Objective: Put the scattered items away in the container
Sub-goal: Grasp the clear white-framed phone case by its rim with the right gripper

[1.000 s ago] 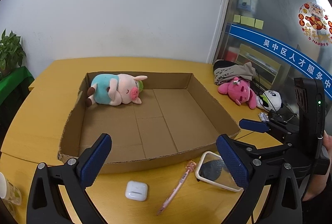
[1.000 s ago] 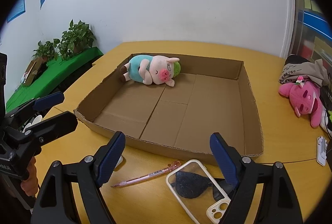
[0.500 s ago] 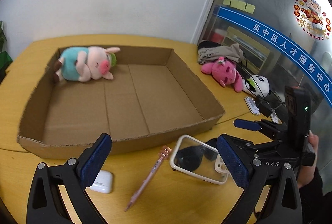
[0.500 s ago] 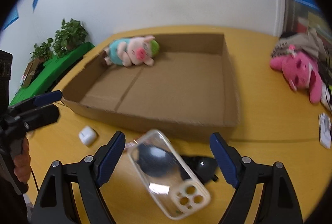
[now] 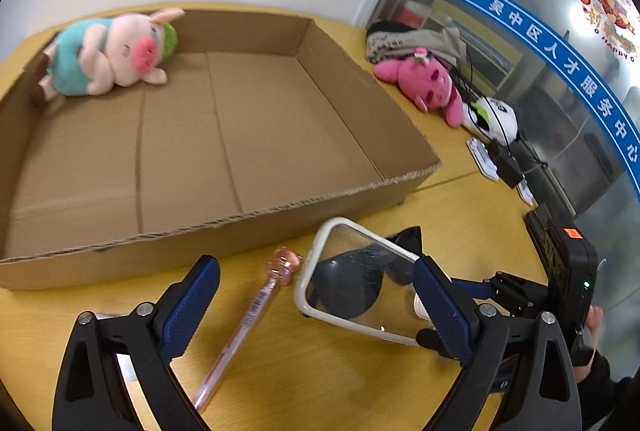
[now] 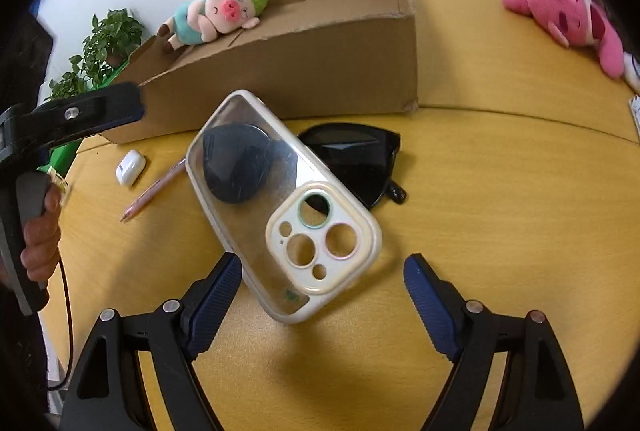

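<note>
Clear phone case (image 6: pixel 280 207) atop sunglasses (image 6: pixel 356 159), pink pen (image 5: pixel 244 331), beside cardboard box (image 5: pixel 224 231)

"人才服务中心" on blue window band (image 5: pixel 560 51)

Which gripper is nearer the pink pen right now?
Left. The left gripper hangs open right above the pink pen, which lies between its fingers. The right gripper is open over the clear phone case, with the pen off to its left.

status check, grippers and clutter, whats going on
Left gripper open over pink pen, jaws just closing slightly. Right gripper open at phone case. Case overlaps sunglasses. Box clear ahead.
</note>
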Tool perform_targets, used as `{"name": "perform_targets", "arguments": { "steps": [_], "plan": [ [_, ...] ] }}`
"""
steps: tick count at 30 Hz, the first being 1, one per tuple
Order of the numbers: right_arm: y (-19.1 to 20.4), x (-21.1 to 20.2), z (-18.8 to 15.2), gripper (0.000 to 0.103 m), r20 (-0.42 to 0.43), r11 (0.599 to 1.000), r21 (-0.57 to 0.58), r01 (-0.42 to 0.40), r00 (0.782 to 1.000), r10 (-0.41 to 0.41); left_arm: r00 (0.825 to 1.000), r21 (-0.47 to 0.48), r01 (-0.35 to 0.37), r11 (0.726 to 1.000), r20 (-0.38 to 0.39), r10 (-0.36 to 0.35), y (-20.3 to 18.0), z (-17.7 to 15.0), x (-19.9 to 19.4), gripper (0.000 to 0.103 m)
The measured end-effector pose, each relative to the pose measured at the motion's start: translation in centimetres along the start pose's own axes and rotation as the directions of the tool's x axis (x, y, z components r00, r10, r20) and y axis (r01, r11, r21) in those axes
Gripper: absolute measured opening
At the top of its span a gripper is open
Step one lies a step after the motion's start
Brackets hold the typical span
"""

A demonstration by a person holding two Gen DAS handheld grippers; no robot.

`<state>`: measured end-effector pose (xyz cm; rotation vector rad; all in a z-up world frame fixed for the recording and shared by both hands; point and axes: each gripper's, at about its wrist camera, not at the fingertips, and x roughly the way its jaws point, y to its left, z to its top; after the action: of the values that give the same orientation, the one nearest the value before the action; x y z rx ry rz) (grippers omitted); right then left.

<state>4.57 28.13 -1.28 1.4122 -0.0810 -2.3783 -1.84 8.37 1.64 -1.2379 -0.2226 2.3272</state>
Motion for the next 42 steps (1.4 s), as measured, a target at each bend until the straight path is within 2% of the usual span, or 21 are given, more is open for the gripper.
{"name": "perform_targets", "arguments": {
  "steps": [2,4,5,6,8,11,15,17,20,21,23,26,28,30,32,35,38,39,40,42],
  "plan": [
    [0.1,-0.1,0.2,0.083,0.008,1.000,-0.007,-0.010,1.000,0.010,1.000,-0.005,0.011,1.000,-0.024,-0.011,0.2,0.1,1.0,0.093],
    [0.0,-0.1,0.6,0.074,0.024,1.000,0.005,-0.013,1.000,0.013,0.998,-0.012,0.021,1.000,-0.053,-0.021,0.2,0.1,2.0,0.083],
    [-0.1,-0.1,0.7,0.063,0.029,1.000,0.007,-0.015,0.999,0.015,0.997,-0.008,0.029,1.000,-0.069,-0.029,0.1,0.1,2.5,0.080],
    [-0.2,-0.3,0.9,0.057,0.034,0.999,0.012,-0.032,0.999,0.031,0.996,0.000,0.040,0.999,-0.084,-0.040,-0.1,0.1,2.9,0.076],
    [-0.3,-0.7,1.1,0.052,0.057,0.999,0.011,-0.036,0.998,0.035,0.991,0.018,0.067,0.998,-0.118,-0.064,-0.5,-0.1,3.7,0.069],
    [-0.2,-1.7,1.3,0.039,0.109,1.000,-0.028,-0.013,0.994,0.016,0.989,0.051,0.038,0.998,-0.142,-0.031,-0.7,-0.4,4.2,0.067],
    [0.3,-3.5,1.4,0.033,0.191,0.990,-0.137,0.038,0.982,-0.012,0.989,0.034,0.075,0.997,-0.134,-0.070,0.1,-0.9,3.4,0.057],
    [1.5,-4.2,0.6,0.031,0.248,0.963,-0.247,0.110,0.968,-0.047,0.987,0.042,0.102,0.994,-0.130,-0.095,0.2,-1.3,2.6,0.057],
    [3.5,-5.0,-1.6,0.029,0.323,0.872,-0.440,0.217,0.944,-0.071,0.983,0.067,0.137,0.988,-0.134,-0.128,0.3,-2.6,1.1,0.057],
    [3.9,-5.0,-2.5,0.029,0.320,0.838,-0.500,0.219,0.946,-0.057,0.979,0.063,0.165,0.984,-0.134,-0.156,0.5,-3.3,0.5,0.057],
    [4.1,-5.1,-3.5,0.029,0.300,0.814,-0.543,0.208,0.953,-0.043,0.970,0.058,0.209,0.976,-0.137,-0.200,0.8,-4.2,-0.3,0.057],
    [3.5,-5.0,-4.3,0.031,0.223,0.829,-0.546,0.122,0.975,0.003,0.963,0.044,0.245,0.968,-0.131,-0.238,1.2,-5.6,-1.6,0.064],
    [3.1,-5.4,-4.9,0.041,0.178,0.839,-0.540,0.063,0.983,0.041,0.956,0.028,0.274,0.961,-0.116,-0.269,1.5,-6.2,-2.6,0.073],
    [2.9,-5.9,-5.6,0.057,0.142,0.838,-0.544,0.024,0.988,0.064,0.944,0.009,0.316,0.949,-0.099,-0.314,1.8,-6.7,-3.7,0.076],
    [3.1,-6.0,-6.3,0.057,0.114,0.838,-0.546,0.002,0.991,0.071,0.938,0.010,0.335,0.942,-0.104,-0.332,1.5,-7.1,-4.2,0.077],
    [2.4,-6.0,-6.4,0.057,0.077,0.867,-0.498,-0.030,0.994,0.078,0.944,0.016,0.306,0.952,-0.135,-0.301,1.2,-7.4,-3.8,0.077],
    [1.3,-5.1,-5.1,0.057,0.055,0.932,-0.362,-0.021,0.998,0.044,0.948,-0.007,0.261,0.965,-0.186,-0.258,1.1,-7.4,-1.7,0.076],
    [0.9,-4.7,-4.6,0.057,0.048,0.953,-0.303,-0.020,0.998,0.036,0.948,-0.012,0.250,0.968,-0.199,-0.247,1.0,-7.5,-1.2,0.073],
    [0.4,-4.3,-4.0,0.057,0.040,0.972,-0.232,-0.024,0.999,0.034,0.948,-0.018,0.236,0.972,-0.216,-0.234,0.9,-7.5,-0.5,0.065],
    [-0.1,-3.8,-3.6,0.057,0.034,0.991,-0.127,-0.036,0.999,0.040,0.949,-0.013,0.224,0.975,-0.225,-0.221,0.5,-7.7,0.4,0.061]
  ]
}}
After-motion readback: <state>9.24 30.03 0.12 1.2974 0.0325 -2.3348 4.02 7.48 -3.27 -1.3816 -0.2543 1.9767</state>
